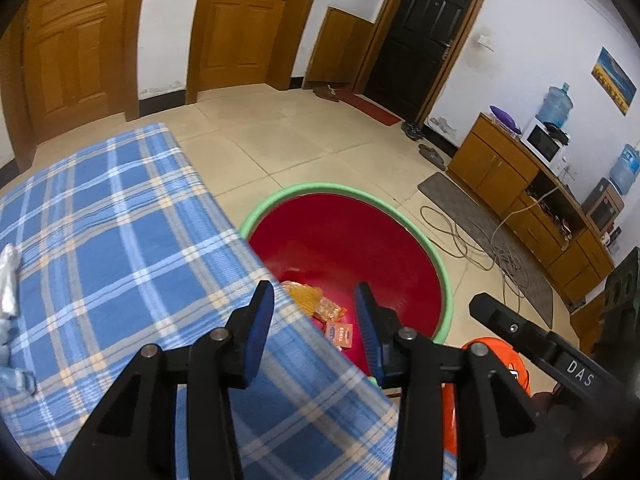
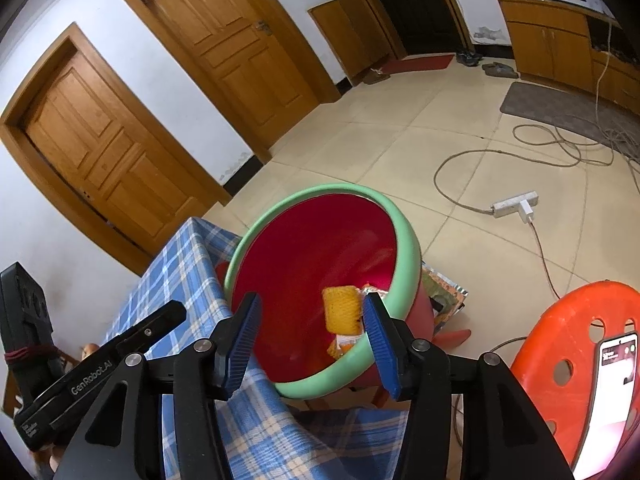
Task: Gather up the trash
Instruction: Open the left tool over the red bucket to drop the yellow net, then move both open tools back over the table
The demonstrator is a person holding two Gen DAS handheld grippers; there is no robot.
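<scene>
One bin (image 1: 442, 276), holding one yellow net (image 2: 341, 309) and two orange packets (image 1: 339, 335). One foil wrapper (image 1: 8, 280) on the counter (image 1: 120, 240). Two water jugs (image 1: 554, 105). One orange stool (image 2: 576, 344) carrying one phone (image 2: 614, 384). Two wooden doors (image 2: 224, 52).

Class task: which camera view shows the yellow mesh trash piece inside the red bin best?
The right wrist view: the yellow mesh piece shows whole inside the red bin. In the left wrist view the tablecloth edge partly hides it.
</scene>
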